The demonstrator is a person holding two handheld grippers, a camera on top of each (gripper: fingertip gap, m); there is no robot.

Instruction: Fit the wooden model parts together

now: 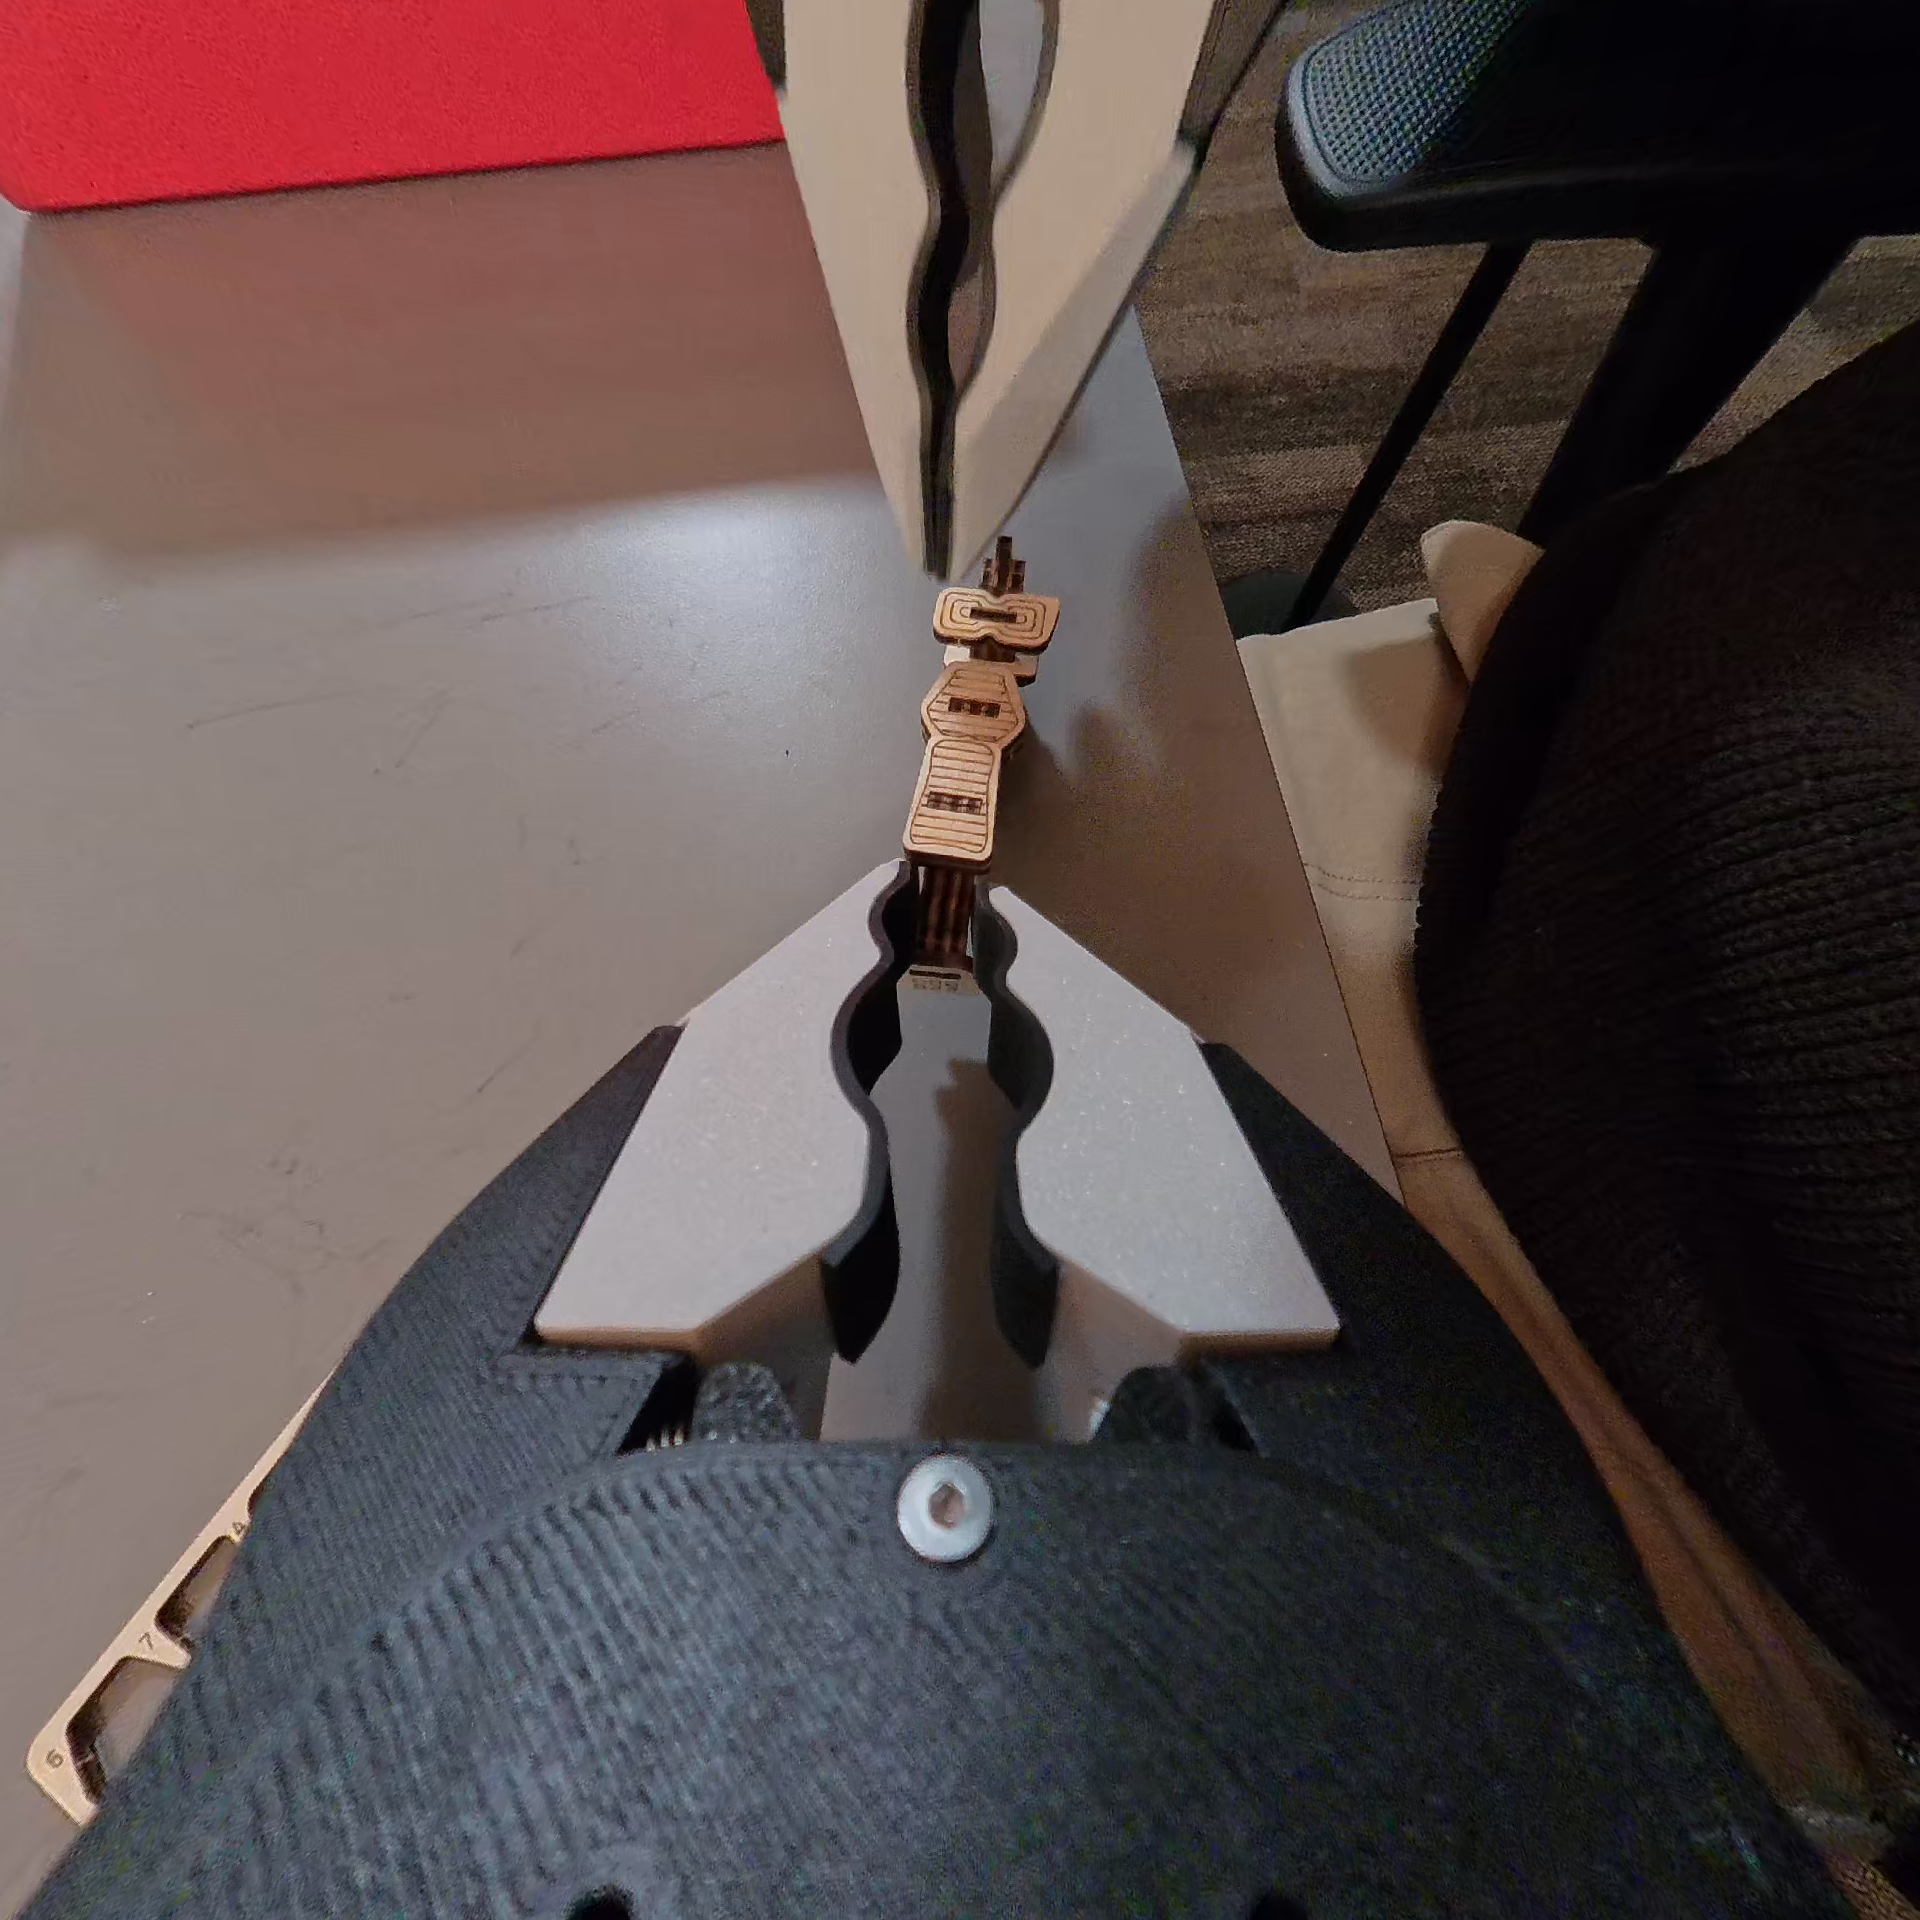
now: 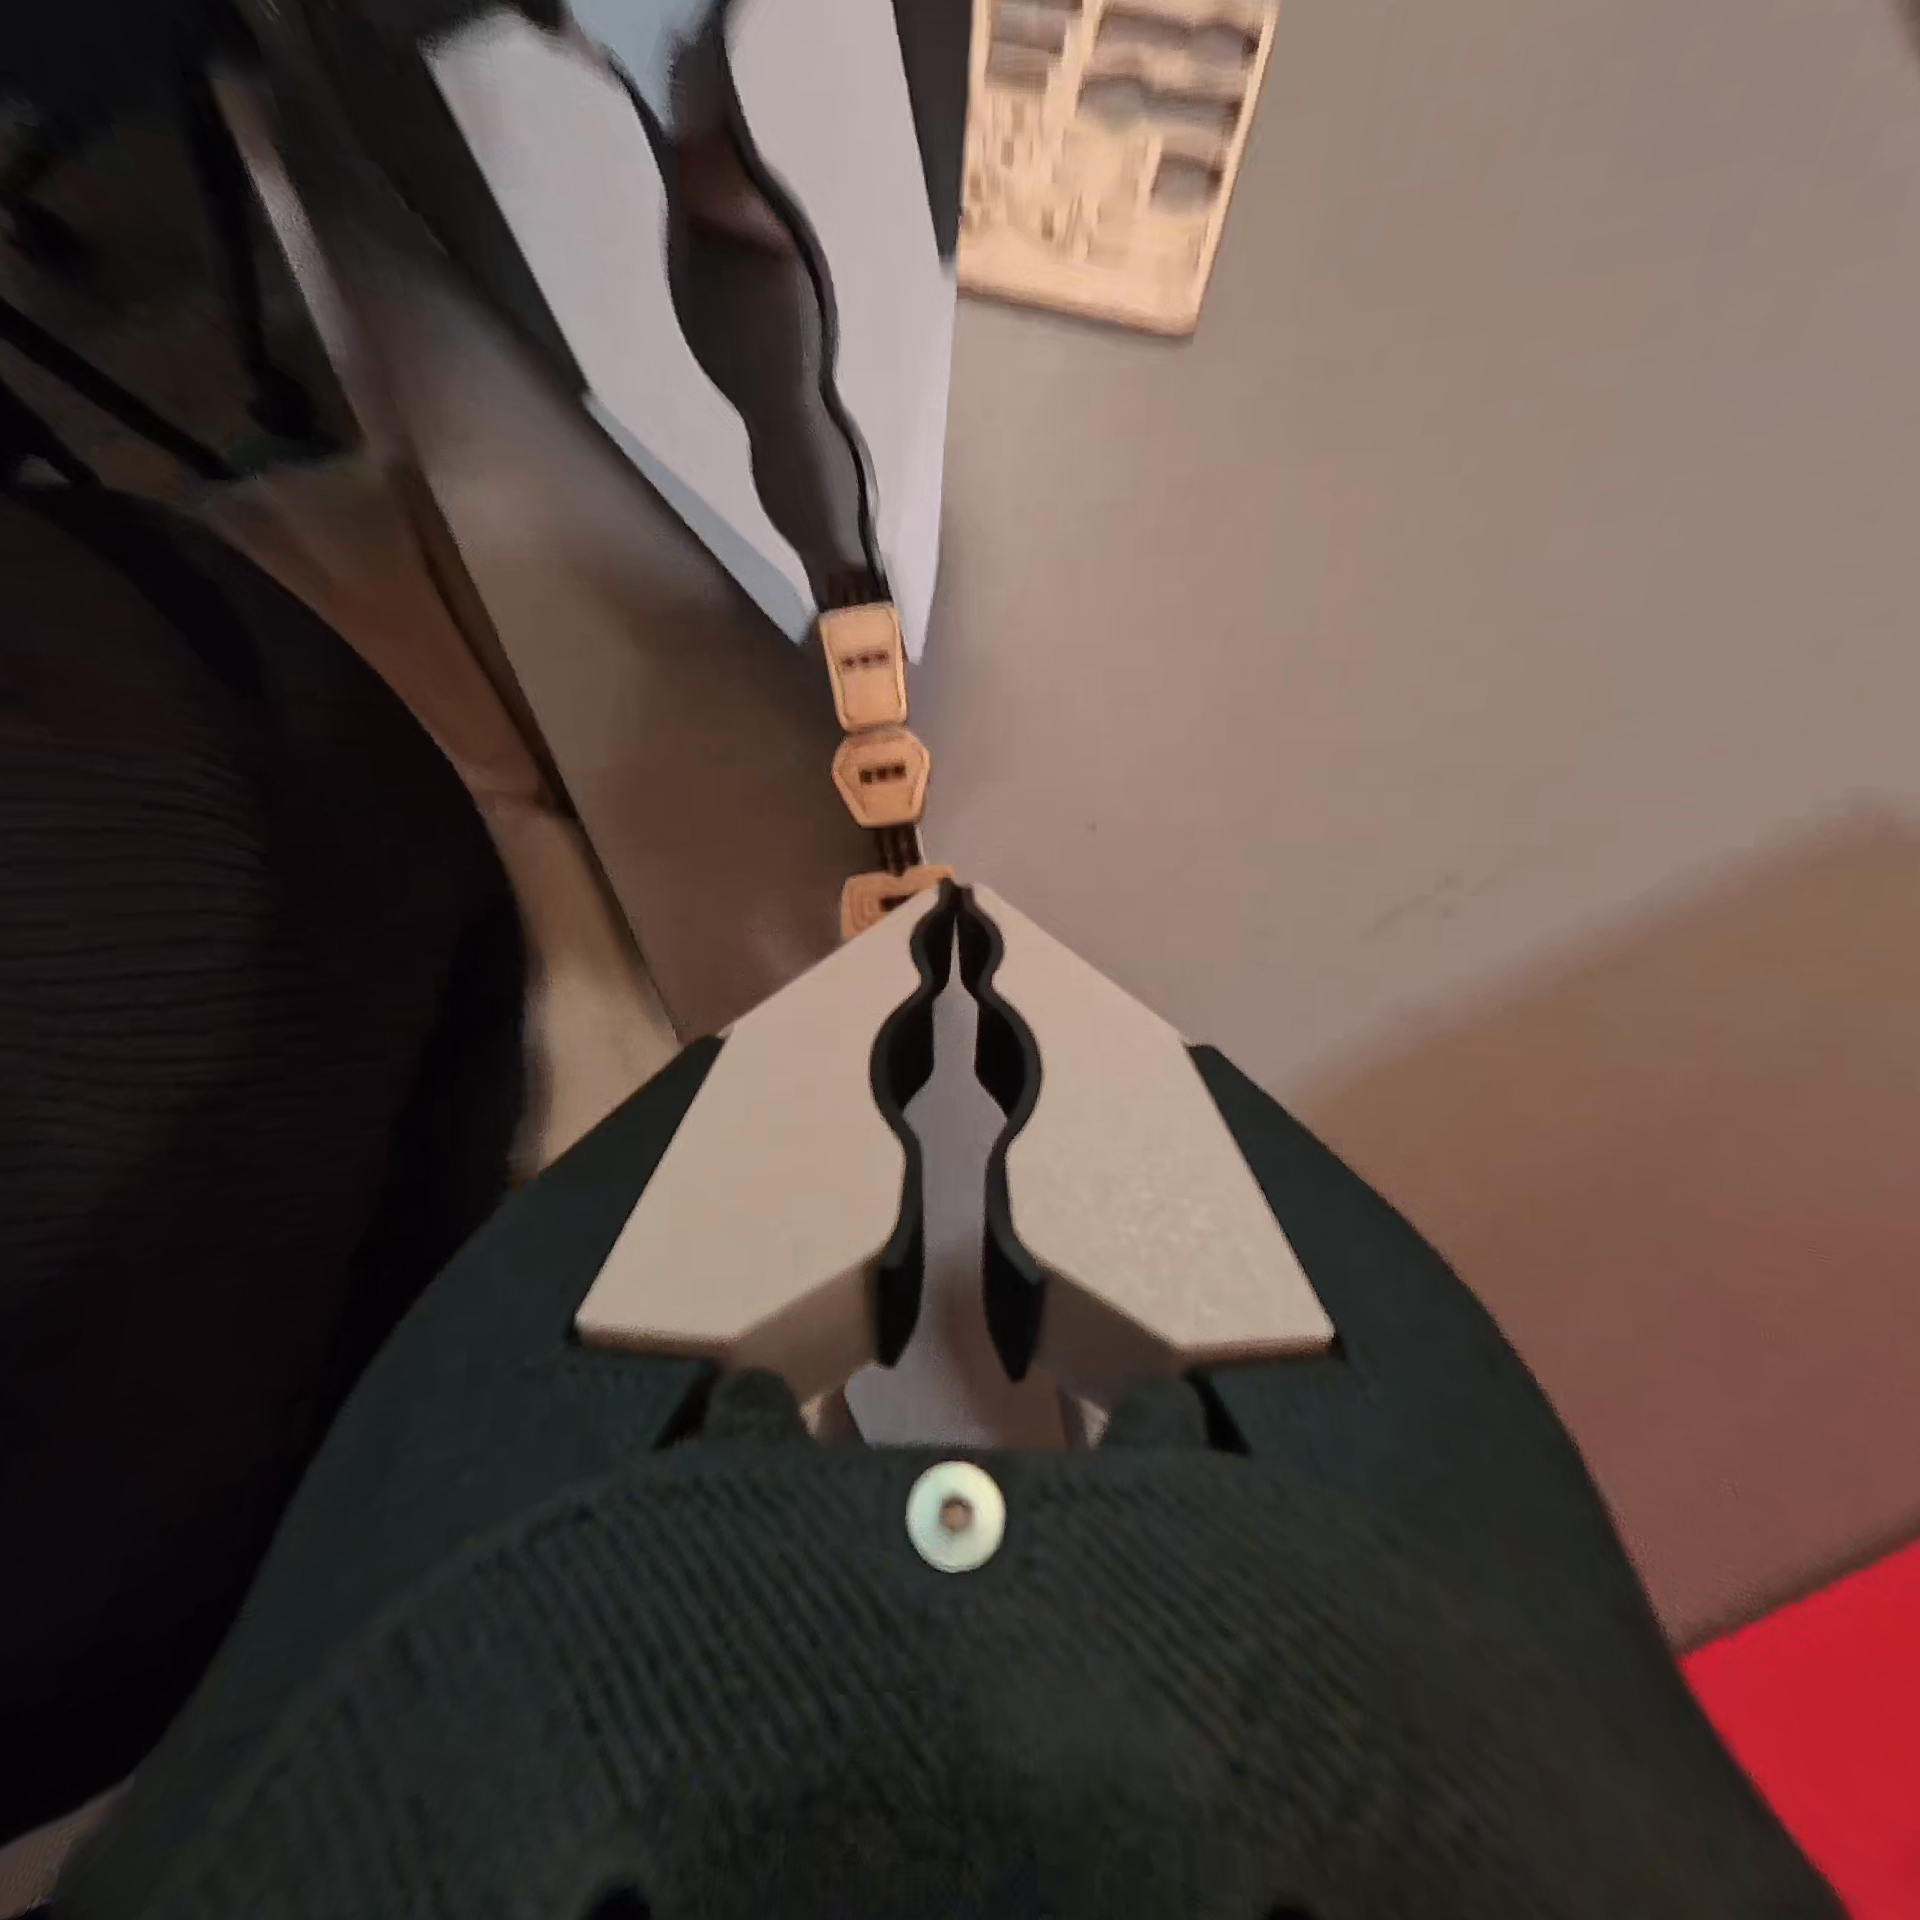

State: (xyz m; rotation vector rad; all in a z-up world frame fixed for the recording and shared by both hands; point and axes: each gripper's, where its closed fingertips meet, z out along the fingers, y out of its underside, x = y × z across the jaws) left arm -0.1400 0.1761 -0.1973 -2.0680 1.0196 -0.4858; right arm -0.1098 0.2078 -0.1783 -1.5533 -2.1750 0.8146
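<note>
The wooden model point(image 1: 961, 769) is a thin spine of layered strips carrying several engraved plates. My left gripper point(image 1: 943, 925) is shut on its near end and holds it just above the grey table point(image 1: 416, 727). The model also shows in the right wrist view point(image 2: 873, 727), gripped at its far end by the left gripper point(image 2: 862, 613). My right gripper point(image 2: 951, 896) is shut, its tips pressed together right beside the model's end plate point(image 2: 873, 902). In the left wrist view it point(image 1: 935, 561) comes down from above, and I see nothing between its tips.
A wooden parts sheet point(image 2: 1112, 156) lies on the table; its corner shows in the left wrist view point(image 1: 125, 1683). A red block point(image 1: 364, 94) sits at the table's far side. A black chair point(image 1: 1558, 125) and a person in dark clothing point(image 1: 1714, 935) are past the table edge. The red block point(image 1: 364, 94) is about 30 cm from both grippers' fingertips.
</note>
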